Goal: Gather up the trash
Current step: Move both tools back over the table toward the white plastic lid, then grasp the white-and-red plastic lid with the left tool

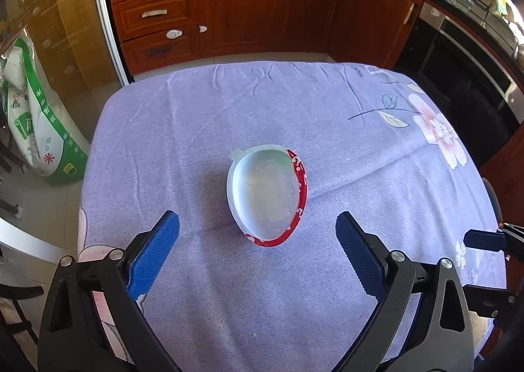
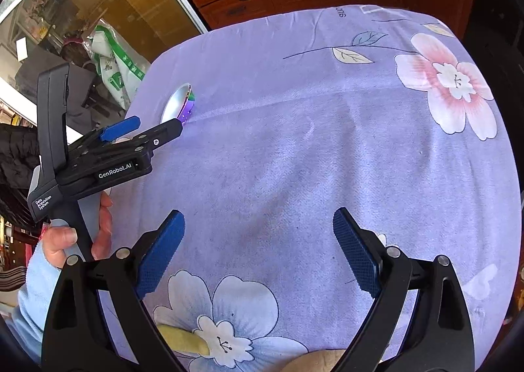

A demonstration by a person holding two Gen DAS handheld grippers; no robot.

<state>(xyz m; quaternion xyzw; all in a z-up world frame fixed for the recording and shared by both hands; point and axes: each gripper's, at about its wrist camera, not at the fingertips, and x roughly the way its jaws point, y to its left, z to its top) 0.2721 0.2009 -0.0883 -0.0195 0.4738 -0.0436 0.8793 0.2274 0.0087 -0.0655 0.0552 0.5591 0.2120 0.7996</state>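
Observation:
A used container lid, translucent white with a red patterned rim, lies on the purple flowered tablecloth in the left wrist view. My left gripper hovers just short of it, open, the lid ahead between the blue pads. The right wrist view shows the same lid at far left, with the left gripper held by a hand beside it. My right gripper is open over bare cloth, nothing between its fingers. A yellowish scrap lies near the bottom edge, below the right gripper.
Wooden kitchen cabinets stand beyond the table's far edge. A green and white sack leans on the floor at left by a glass door. A dark oven is at right. A person's hand grips the left tool's handle.

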